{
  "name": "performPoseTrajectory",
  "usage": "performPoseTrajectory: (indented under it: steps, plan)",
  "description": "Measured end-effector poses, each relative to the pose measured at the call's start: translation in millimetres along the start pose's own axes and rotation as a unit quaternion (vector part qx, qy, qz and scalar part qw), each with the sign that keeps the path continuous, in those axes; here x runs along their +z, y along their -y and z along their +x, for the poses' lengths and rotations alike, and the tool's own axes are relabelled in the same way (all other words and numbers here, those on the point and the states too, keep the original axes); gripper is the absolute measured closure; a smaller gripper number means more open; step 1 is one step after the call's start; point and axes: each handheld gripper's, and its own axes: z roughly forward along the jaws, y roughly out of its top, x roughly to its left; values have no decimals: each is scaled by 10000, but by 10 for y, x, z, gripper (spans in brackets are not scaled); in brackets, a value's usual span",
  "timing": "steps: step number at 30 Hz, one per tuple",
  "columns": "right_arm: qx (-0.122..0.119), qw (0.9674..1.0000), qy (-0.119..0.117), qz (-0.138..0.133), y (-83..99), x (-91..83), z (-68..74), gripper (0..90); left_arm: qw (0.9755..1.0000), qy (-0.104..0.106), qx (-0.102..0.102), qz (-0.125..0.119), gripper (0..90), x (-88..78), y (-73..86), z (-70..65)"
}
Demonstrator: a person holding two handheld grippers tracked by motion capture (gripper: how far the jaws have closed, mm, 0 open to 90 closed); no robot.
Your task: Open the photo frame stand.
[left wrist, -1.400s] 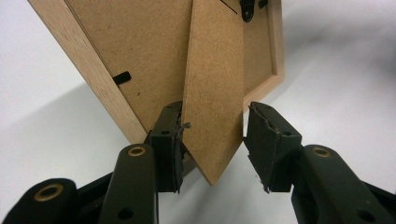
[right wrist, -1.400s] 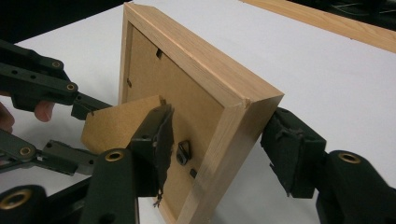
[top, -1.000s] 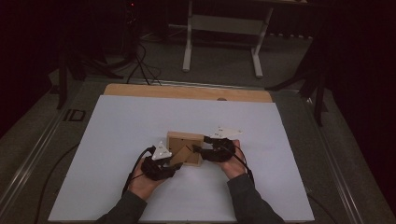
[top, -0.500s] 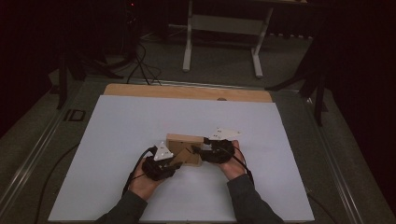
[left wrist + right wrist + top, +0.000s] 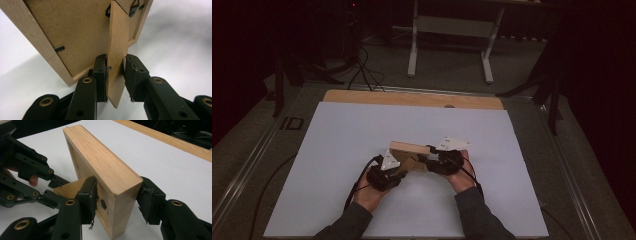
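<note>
A light wooden picture frame (image 5: pixel 409 147) stands upright on the white table sheet (image 5: pixel 362 130), back side toward me. My right gripper (image 5: pixel 428 159) clamps its right side. In the right gripper view the pads (image 5: pixel 90 195) of the right gripper (image 5: pixel 116 192) press on the frame (image 5: pixel 105 162) front and back, and its jaws have just been closing. My left gripper (image 5: pixel 115 65) has just been closing on the brown fibreboard stand leg (image 5: pixel 116 50) that hinges off the frame's back (image 5: pixel 75 37). Its pads meet the leg on both sides. The left gripper (image 5: pixel 53 187) also shows at the leg's tip (image 5: pixel 72 187).
A bare wooden strip (image 5: pixel 412 98) runs along the table's far edge. Beyond it, a metal stand (image 5: pixel 452 30) and cables (image 5: pixel 362 65) lie on the dark floor. Each gripper trails a black cable (image 5: pixel 357 187) toward the near edge.
</note>
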Motion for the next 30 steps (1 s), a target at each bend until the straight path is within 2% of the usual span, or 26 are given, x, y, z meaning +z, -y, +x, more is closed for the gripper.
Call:
performPoseTrajectory:
  steps: [15, 30]
  plan:
    - [-71, 9998, 179, -56, -25, 20, 36, 492, 9997, -232, -20, -48, 714, 70, -25, 6]
    - [-94, 9994, 316, -103, -29, 45, 57, 484, 9991, -406, 84, -102, 705, 110, -42, 24]
